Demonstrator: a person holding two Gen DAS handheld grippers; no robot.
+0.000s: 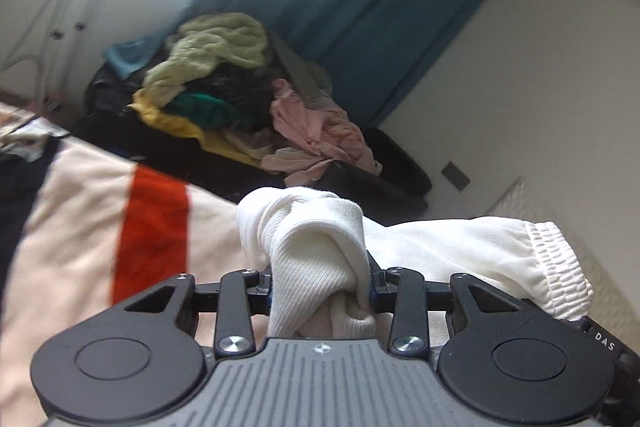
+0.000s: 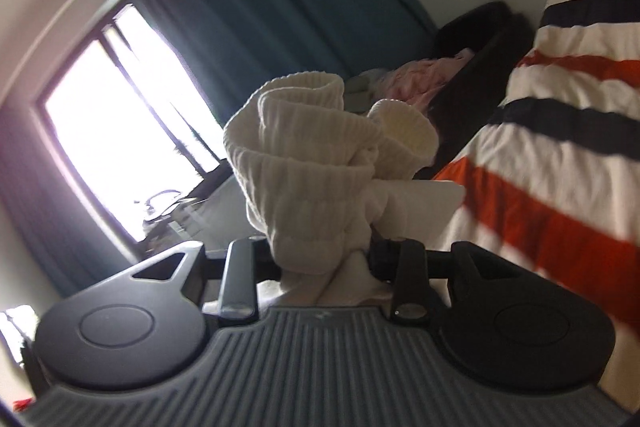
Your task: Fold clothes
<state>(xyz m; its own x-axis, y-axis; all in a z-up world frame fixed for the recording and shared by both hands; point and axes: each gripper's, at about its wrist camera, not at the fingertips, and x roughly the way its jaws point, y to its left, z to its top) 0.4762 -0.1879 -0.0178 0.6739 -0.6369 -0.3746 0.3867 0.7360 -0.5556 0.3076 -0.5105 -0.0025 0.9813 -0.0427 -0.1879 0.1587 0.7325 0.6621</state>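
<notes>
A white garment with ribbed knit edges is held up above the striped bedspread (image 1: 80,219). My left gripper (image 1: 320,287) is shut on a bunched ribbed part of the white garment (image 1: 316,239); the rest of the cloth and an elastic cuff (image 1: 560,267) trail off to the right. In the right wrist view my right gripper (image 2: 324,259) is shut on another ribbed bunch of the same white garment (image 2: 304,163), which rises in folds above the jaws. The fingertips of both grippers are hidden by cloth.
A heap of unfolded clothes (image 1: 224,95), pale green, yellow, green and pink, sits on a black seat (image 1: 380,179) beside the bed. Teal curtains (image 1: 360,7) and a bright window (image 2: 112,131) stand behind. The bedspread (image 2: 560,155) has red and navy stripes.
</notes>
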